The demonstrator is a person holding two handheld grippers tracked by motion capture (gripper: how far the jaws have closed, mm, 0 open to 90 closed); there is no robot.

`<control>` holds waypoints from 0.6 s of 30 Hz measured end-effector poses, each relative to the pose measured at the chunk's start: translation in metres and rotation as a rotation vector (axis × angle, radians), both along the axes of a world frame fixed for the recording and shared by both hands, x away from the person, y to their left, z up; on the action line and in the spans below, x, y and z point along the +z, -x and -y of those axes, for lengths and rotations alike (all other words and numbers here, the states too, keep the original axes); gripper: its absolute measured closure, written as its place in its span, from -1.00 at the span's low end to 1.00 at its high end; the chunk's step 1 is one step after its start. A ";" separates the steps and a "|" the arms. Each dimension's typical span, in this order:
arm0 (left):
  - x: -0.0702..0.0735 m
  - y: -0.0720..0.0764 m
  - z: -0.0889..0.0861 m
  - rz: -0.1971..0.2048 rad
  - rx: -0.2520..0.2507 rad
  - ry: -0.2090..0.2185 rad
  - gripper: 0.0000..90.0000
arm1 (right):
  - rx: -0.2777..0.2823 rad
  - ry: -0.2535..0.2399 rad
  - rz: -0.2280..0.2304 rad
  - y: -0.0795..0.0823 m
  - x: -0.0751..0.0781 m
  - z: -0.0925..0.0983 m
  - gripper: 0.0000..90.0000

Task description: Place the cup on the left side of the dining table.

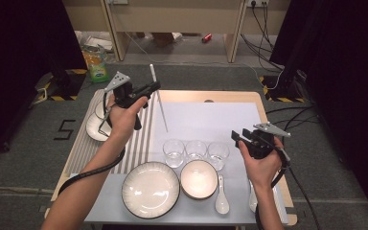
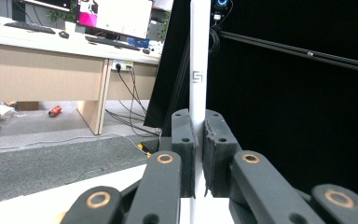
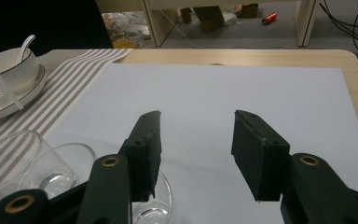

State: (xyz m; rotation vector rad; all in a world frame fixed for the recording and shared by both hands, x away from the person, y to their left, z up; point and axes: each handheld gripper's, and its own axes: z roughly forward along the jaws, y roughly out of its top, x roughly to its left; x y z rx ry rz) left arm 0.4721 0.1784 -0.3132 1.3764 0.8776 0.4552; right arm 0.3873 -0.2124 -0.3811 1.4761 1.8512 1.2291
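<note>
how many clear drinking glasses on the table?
3, side by side in a row on the white mat behind the bowls: left clear glass, middle clear glass, right clear glass. None looks hidden.

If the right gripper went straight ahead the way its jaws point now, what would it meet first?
Probably nothing soon. In its own view the right gripper has open, empty jaws pointing over the bare white mat toward the table's far edge. The glasses sit low and left, though depth is unclear.
</note>
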 end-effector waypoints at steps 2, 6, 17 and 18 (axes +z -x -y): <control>0.000 0.000 -0.001 0.001 0.001 0.000 0.86 | 0.002 -0.002 0.000 0.000 0.000 0.000 0.16; -0.001 0.001 -0.002 -0.002 0.004 0.000 0.86 | 0.002 -0.003 0.002 0.000 0.000 0.000 0.16; -0.004 0.001 -0.007 -0.004 0.012 0.006 0.86 | 0.001 -0.001 -0.002 0.000 -0.001 0.000 0.16; -0.004 0.001 -0.007 -0.004 0.012 0.006 0.86 | 0.004 -0.001 -0.001 0.000 -0.001 0.000 0.16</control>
